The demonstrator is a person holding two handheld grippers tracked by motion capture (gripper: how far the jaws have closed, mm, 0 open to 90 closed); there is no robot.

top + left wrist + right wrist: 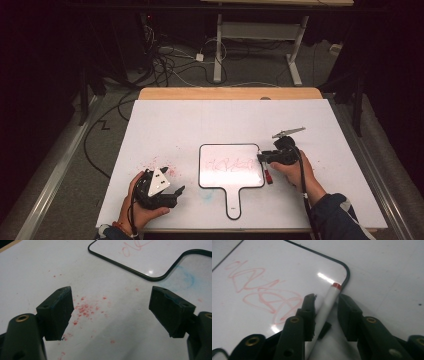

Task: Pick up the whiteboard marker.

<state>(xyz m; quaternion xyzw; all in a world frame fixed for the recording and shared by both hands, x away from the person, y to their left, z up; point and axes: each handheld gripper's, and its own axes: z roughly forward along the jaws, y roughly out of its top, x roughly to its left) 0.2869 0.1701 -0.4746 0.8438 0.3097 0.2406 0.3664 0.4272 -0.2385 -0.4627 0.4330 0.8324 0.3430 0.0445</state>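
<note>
While my right gripper (pixel 325 302) sits at the board's (pixel 262 322) corner, the marker (pixel 327 305) lies between its nearly closed jaws, long axis running away from me, red end far; my left gripper (pixel 110 312), jaws spread and empty, is well off.

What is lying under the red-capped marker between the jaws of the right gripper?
The marker lies across the corner of the small handled whiteboard, beside its red scribble. Its cap end reaches the board's black rim. The right gripper covers the marker's lower part, so what lies beneath there cannot be seen.
</note>
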